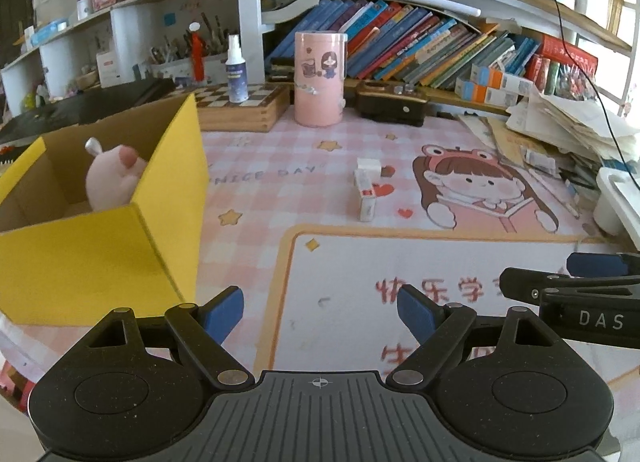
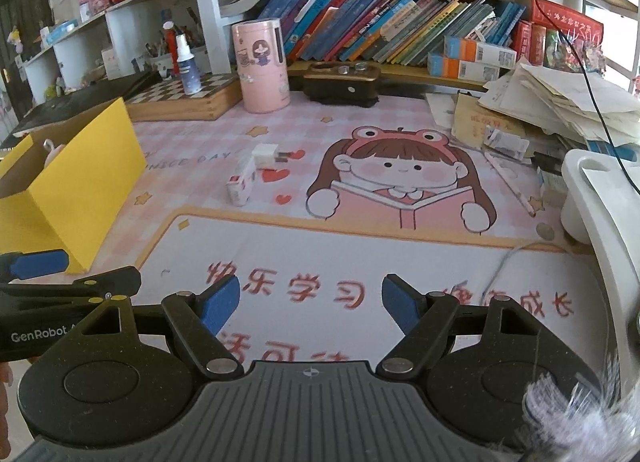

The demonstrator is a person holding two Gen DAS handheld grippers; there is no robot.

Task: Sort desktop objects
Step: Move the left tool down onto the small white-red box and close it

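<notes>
A yellow cardboard box (image 1: 100, 258) stands at the left of the desk and holds a pink plush toy (image 1: 114, 176); the box also shows in the right wrist view (image 2: 84, 182). A small white packet (image 1: 366, 196) lies on the pink desk mat with a white charger plug (image 1: 370, 166) just behind it; both also show in the right wrist view, the packet (image 2: 241, 182) and the plug (image 2: 266, 154). My left gripper (image 1: 320, 310) is open and empty above the mat's near part. My right gripper (image 2: 311, 302) is open and empty beside it.
A pink cylinder holder (image 1: 319, 78), a wooden chessboard box (image 1: 240, 106) with a spray bottle (image 1: 236, 70) and a dark sharpener (image 1: 390, 104) stand at the back. Leaning books (image 1: 420, 46) fill the shelf. A paper pile (image 1: 560, 122) and a white stand (image 2: 592, 190) are at the right.
</notes>
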